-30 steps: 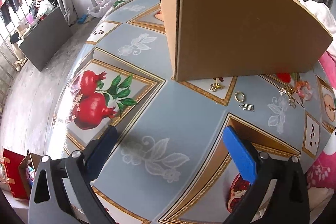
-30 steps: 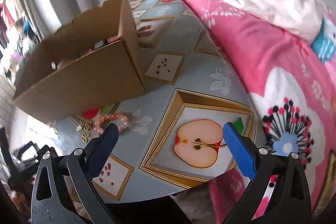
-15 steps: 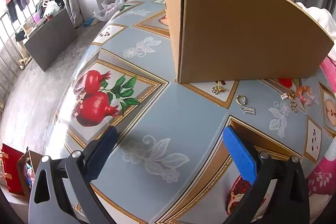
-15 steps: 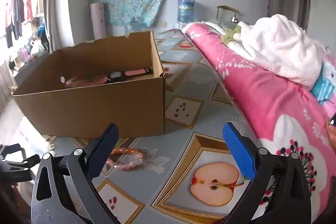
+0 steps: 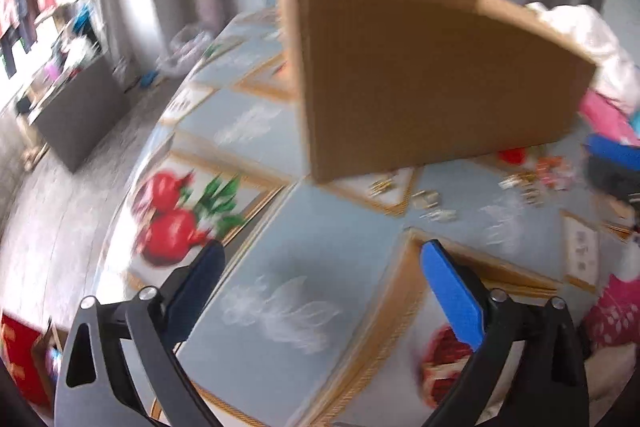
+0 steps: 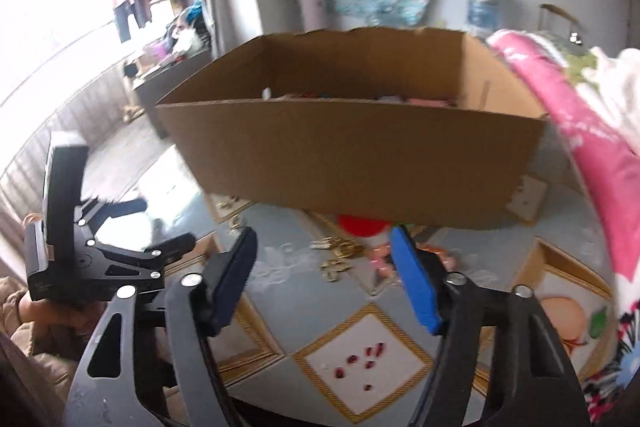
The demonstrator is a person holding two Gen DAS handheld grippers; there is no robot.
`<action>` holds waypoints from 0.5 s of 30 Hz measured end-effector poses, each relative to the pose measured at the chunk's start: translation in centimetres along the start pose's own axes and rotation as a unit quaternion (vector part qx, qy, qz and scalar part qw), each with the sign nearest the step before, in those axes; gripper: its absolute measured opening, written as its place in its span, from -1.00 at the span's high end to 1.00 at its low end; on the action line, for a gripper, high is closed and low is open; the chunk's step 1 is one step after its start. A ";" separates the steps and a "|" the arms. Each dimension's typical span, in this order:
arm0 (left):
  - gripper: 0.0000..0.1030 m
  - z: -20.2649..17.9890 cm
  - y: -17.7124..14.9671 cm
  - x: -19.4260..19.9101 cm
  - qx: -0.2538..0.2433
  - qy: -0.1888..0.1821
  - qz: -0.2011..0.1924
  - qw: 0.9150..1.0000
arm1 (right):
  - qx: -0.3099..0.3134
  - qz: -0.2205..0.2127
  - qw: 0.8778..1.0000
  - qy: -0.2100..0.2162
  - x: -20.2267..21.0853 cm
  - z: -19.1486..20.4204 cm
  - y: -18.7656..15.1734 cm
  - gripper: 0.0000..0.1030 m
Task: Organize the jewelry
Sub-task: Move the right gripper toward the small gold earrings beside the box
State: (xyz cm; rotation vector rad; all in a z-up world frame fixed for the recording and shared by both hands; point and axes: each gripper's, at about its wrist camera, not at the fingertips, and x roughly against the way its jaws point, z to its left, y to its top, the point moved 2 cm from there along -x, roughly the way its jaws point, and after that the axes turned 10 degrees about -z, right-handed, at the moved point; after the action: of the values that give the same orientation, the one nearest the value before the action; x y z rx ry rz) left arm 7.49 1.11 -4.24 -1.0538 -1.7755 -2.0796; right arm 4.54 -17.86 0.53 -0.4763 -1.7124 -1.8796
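Note:
A brown cardboard box stands open on the fruit-patterned tablecloth, with pink and dark items inside. In front of it lie small gold jewelry pieces and a pink bead bracelet. My left gripper hovers over bare cloth well short of the jewelry, its jaws closing slightly with nothing between them. My right gripper points down at the gold pieces, its jaws closing with nothing pressed between the pads. Its right finger hides part of the bracelet.
A pink flowered blanket with a white towel lies along the table's right side. The table's rounded edge drops to the floor at left, where a grey cabinet stands. The left gripper shows in the right wrist view.
The right gripper swung left and down toward the jewelry in front of the box, and its jaws narrowed. The left view tilted and blurred; its jaws narrowed slightly.

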 end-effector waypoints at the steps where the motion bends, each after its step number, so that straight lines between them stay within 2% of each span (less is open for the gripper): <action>1: -0.78 -0.5 0.2 0.3 -0.003 -0.018 -0.008 1.000 | -0.003 0.007 1.000 0.009 -0.3 0.0 -0.1 -0.04; 2: -0.75 -1.2 0.5 0.6 -0.008 -0.040 -0.015 0.999 | -0.007 0.015 1.000 0.018 -0.7 0.0 -0.2 0.07; 5: -0.52 -2.9 0.8 0.4 -0.036 -0.069 -0.014 0.997 | -0.012 0.032 0.999 0.028 -1.4 0.0 -0.5 0.22; 7: -0.26 -3.7 1.0 0.2 -0.048 -0.081 -0.013 0.995 | -0.014 0.039 0.999 0.032 -1.9 -0.2 -0.5 0.27; 13: 0.31 -5.1 1.4 -0.8 -0.062 -0.107 -0.001 0.992 | -0.026 0.052 0.998 0.033 -3.0 -0.7 -0.5 0.28; 15: 0.39 -5.4 1.4 -1.2 -0.068 -0.104 0.010 0.992 | -0.029 0.055 0.997 0.033 -3.1 -0.9 -0.5 0.28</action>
State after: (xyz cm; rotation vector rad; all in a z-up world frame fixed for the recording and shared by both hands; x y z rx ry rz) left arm 7.13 -4.57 -4.07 -1.3641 -1.7250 -2.1740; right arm 6.80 -18.27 -1.86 -0.5140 -1.5595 -1.8506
